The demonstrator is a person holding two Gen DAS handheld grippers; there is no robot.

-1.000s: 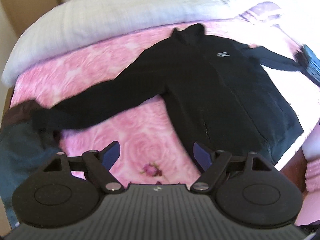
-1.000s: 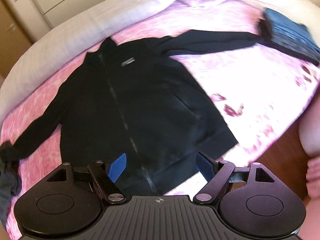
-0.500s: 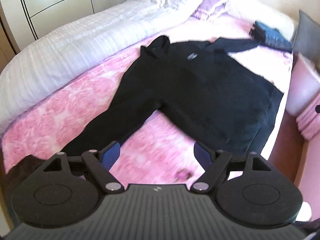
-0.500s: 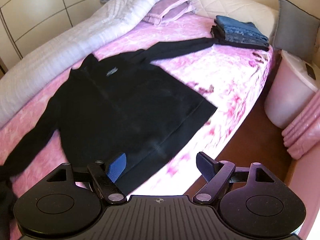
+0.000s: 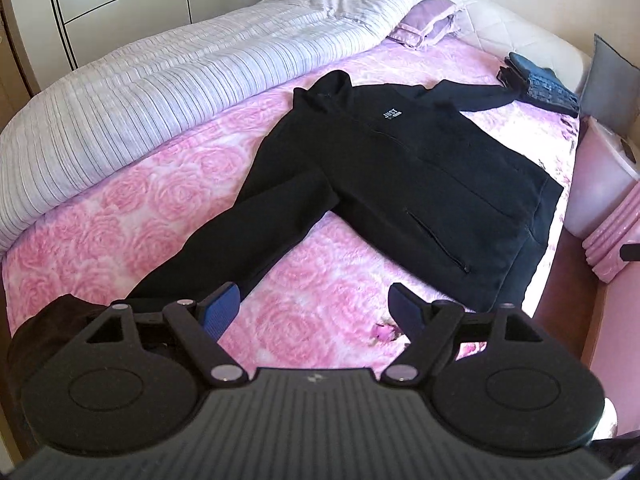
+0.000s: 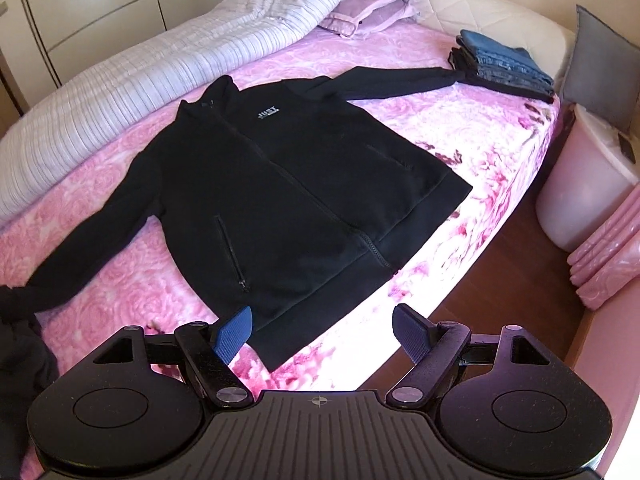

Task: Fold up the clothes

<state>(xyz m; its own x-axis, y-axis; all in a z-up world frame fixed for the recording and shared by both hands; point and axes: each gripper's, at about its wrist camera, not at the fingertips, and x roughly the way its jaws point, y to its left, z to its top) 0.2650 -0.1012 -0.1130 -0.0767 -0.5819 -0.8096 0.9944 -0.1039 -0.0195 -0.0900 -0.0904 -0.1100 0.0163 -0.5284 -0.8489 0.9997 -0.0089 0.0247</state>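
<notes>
Lying flat and unfolded, the black zip-up fleece jacket (image 6: 288, 184) spans the pink rose-print bed (image 6: 460, 128), hem at its near edge. Both the left claw (image 5: 316, 312) and right claw (image 6: 322, 330) hover released, empty. Pinching only the top layer could drag the jacket askew. Only the right view shows the whole folded blue jeans stack (image 6: 504, 66).

We are holding our left claw (image 5: 314, 312) wide apart above the black jacket (image 5: 400, 176) lying spread on the bed (image 5: 120, 208).
</notes>
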